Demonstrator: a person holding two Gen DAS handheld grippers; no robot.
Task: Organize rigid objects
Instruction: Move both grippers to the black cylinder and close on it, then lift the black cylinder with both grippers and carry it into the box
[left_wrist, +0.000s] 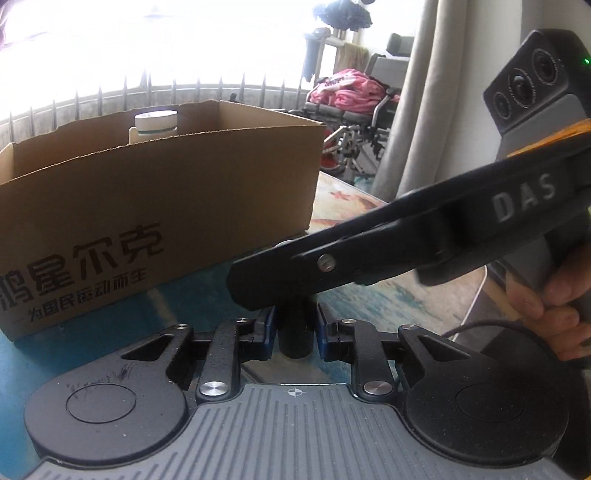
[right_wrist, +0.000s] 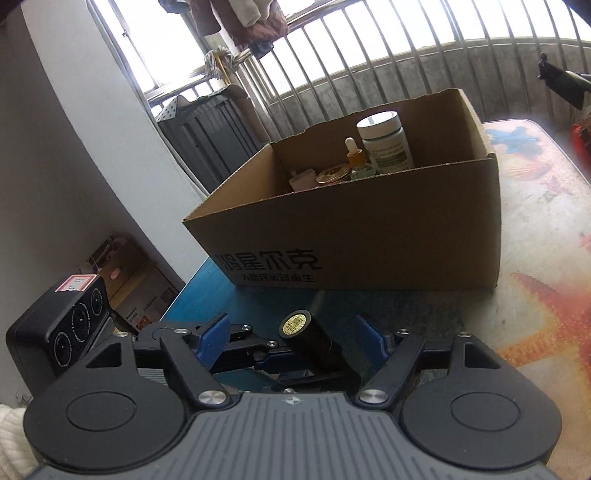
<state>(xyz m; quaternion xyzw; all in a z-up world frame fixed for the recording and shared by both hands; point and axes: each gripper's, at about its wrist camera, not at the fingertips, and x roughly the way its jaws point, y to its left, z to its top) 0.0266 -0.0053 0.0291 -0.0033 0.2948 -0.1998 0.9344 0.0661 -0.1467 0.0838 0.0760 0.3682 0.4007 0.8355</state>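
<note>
Left gripper: jaws clenched on a black tube, blue pads pressed to both its sides, low over the tabletop. Right gripper: jaws released, blue pads standing apart from the tube on either side; seen from the left wrist, its black finger lies across the tube's upper end. Tube: tilted, gold cap end turned toward the box. Hand: wrapped round the right gripper's grey handle. Tabletop: blue at the near left, starfish print to the right. Box: open brown cardboard, black printed characters on the near wall, standing on the tabletop just behind the grippers. Box contents: white jar, amber dropper bottle, gold lid, small white item.
</note>
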